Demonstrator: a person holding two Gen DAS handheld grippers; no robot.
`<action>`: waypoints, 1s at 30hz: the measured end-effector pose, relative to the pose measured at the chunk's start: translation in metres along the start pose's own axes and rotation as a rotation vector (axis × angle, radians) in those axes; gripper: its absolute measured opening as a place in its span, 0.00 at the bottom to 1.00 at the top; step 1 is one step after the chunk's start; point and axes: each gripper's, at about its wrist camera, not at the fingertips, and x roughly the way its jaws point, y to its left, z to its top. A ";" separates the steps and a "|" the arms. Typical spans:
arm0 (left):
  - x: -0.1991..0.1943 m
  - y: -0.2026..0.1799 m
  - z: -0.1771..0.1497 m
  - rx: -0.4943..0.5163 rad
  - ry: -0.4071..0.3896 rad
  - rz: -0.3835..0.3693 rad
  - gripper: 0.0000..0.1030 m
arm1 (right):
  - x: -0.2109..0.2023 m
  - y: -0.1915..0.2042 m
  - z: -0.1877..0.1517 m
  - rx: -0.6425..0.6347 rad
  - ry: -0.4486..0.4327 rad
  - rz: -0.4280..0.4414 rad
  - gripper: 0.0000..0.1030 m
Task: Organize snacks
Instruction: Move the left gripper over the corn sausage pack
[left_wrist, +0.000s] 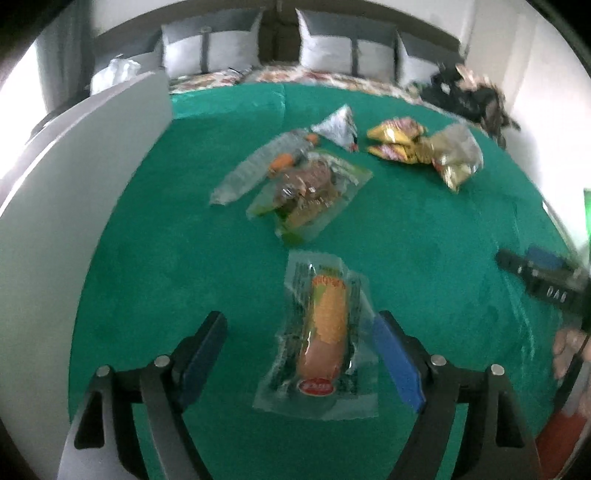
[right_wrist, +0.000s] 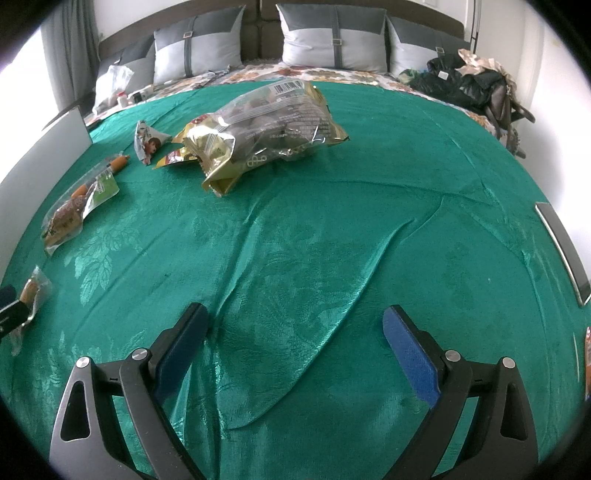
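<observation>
A clear packet with one orange sausage (left_wrist: 321, 339) lies lengthwise on the green blanket (left_wrist: 424, 229). My left gripper (left_wrist: 300, 317) is open around it: the right pad is close to the wrapper's edge and the left pad stands well clear. Farther up lie a brown snack packet (left_wrist: 310, 192), a clear sausage pack (left_wrist: 258, 166), a silver triangular packet (left_wrist: 336, 127) and yellow and gold packets (left_wrist: 395, 140). My right gripper (right_wrist: 295, 309) hangs open over bare, wrinkled blanket (right_wrist: 332, 240) with nothing between its fingers. A large clear snack bag (right_wrist: 273, 125) lies well ahead of it.
A white board (left_wrist: 74, 184) stands along the blanket's left side. Pillows (right_wrist: 332, 40) line the headboard, and dark bags and clothes (right_wrist: 472, 85) are piled at the back right. A flat dark device (right_wrist: 561, 251) lies at the right edge. A hand (left_wrist: 569, 350) shows at the right.
</observation>
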 end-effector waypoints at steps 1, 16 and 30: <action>0.003 0.001 -0.002 0.014 0.008 0.006 0.84 | 0.000 0.000 0.000 0.000 0.000 0.000 0.95; 0.015 0.024 -0.004 -0.027 -0.034 0.100 1.00 | 0.000 0.000 0.000 0.001 0.001 -0.001 0.95; 0.012 0.022 -0.006 -0.033 -0.040 0.103 1.00 | 0.000 0.001 0.001 0.000 0.010 -0.005 0.94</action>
